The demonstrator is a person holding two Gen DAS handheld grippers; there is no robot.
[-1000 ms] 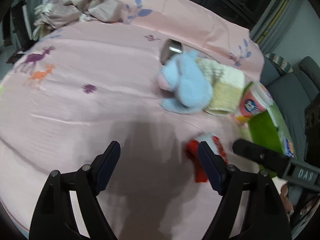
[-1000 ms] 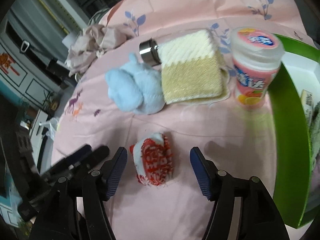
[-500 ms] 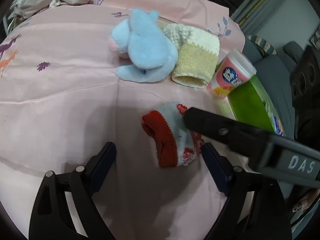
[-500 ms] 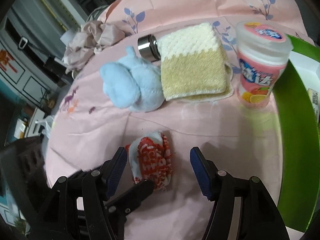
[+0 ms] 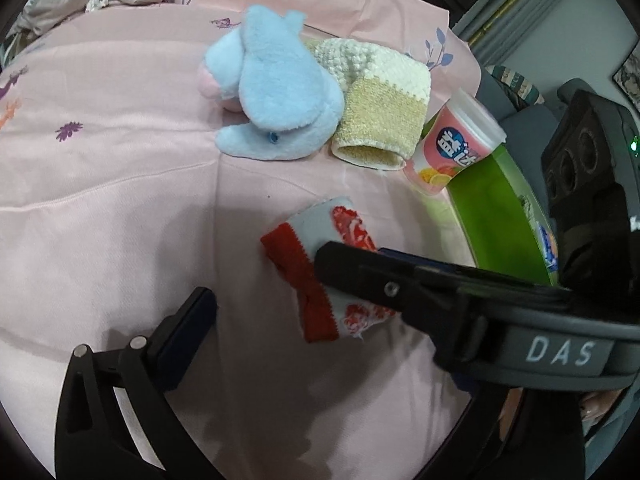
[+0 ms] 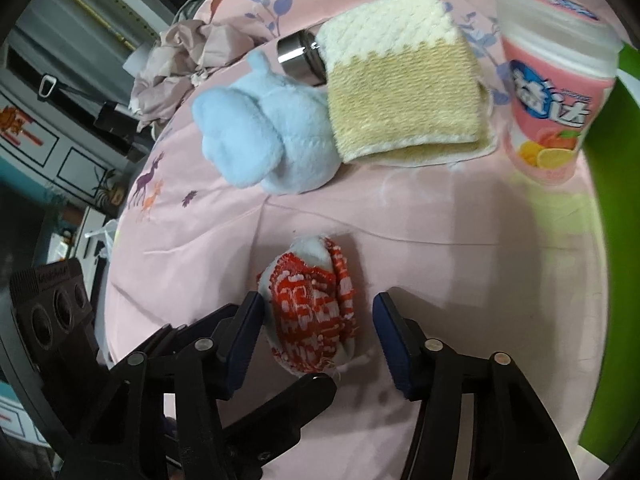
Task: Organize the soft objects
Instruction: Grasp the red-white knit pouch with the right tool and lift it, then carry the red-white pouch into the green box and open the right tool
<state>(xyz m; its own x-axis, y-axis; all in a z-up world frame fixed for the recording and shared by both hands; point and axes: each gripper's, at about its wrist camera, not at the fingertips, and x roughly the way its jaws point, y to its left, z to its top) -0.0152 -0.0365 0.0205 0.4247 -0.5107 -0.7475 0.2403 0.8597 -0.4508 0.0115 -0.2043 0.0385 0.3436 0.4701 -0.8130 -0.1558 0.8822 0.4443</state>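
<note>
While the sock [image 6: 310,312] lies on the pink sheet [image 6: 440,248], well short of the toy and cloth, its long axis along the wide-open, empty right gripper [image 6: 318,332], the left gripper [image 5: 304,320], also open and empty, stands beside it.

A bed spread with pink printed cloth, in a dim, cluttered room.

Your cameras look across a pink sheet [image 5: 120,184] printed with blue leaf sprigs, small deer and purple flowers. A crumpled beige cloth [image 6: 180,52] sits at its far edge. To your right stands a grey upholstered seat [image 5: 524,120] below a pale wall. To your left is a pale panelled cabinet [image 6: 60,148] with teal edging.
</note>
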